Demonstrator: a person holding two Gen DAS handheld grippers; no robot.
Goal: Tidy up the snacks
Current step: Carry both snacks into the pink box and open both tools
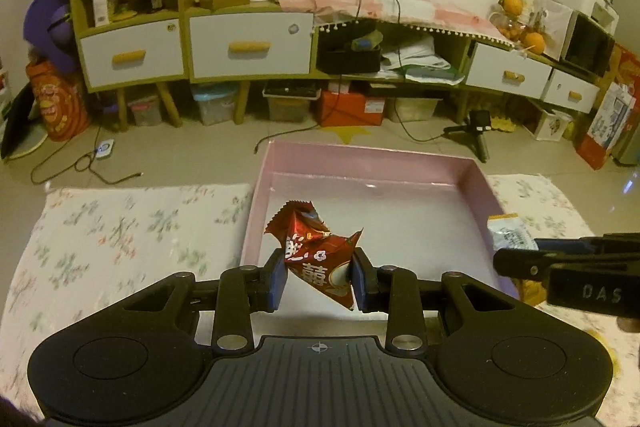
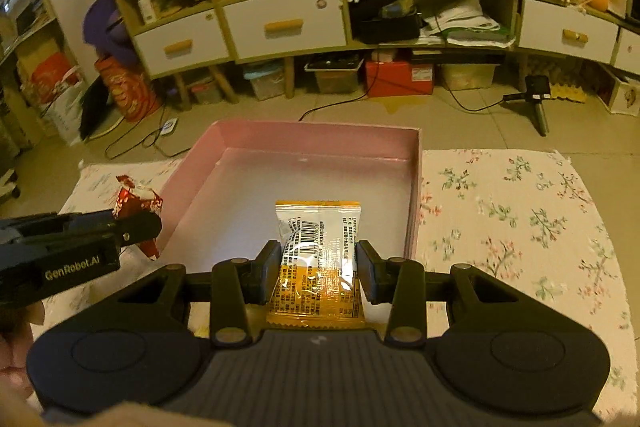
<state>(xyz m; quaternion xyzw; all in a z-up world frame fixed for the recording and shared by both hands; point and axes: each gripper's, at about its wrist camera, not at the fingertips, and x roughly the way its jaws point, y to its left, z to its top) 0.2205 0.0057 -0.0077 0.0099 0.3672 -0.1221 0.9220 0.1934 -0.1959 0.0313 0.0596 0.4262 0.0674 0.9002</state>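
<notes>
My left gripper (image 1: pixel 319 279) is shut on a crumpled red snack packet (image 1: pixel 316 251), which hangs over the near left part of the pink box (image 1: pixel 478 171). The right gripper (image 2: pixel 317 273) is shut on an orange and white snack packet (image 2: pixel 318 259) with a barcode, held above the near edge of the same pink box (image 2: pixel 312 135). In the left wrist view the right gripper (image 1: pixel 516 253) enters from the right with its packet (image 1: pixel 510 233). From the right wrist view, the left gripper (image 2: pixel 136 225) shows at the left with the red packet (image 2: pixel 138 201). Nothing lies in the box.
The box rests on a floral cloth (image 1: pixel 120 227) spread on the tiled floor. Behind it stand a low cabinet with white drawers (image 1: pixel 250 45), storage bins (image 1: pixel 216 103) under it, loose cables (image 1: pixel 80 163) and a small tripod (image 1: pixel 476 131).
</notes>
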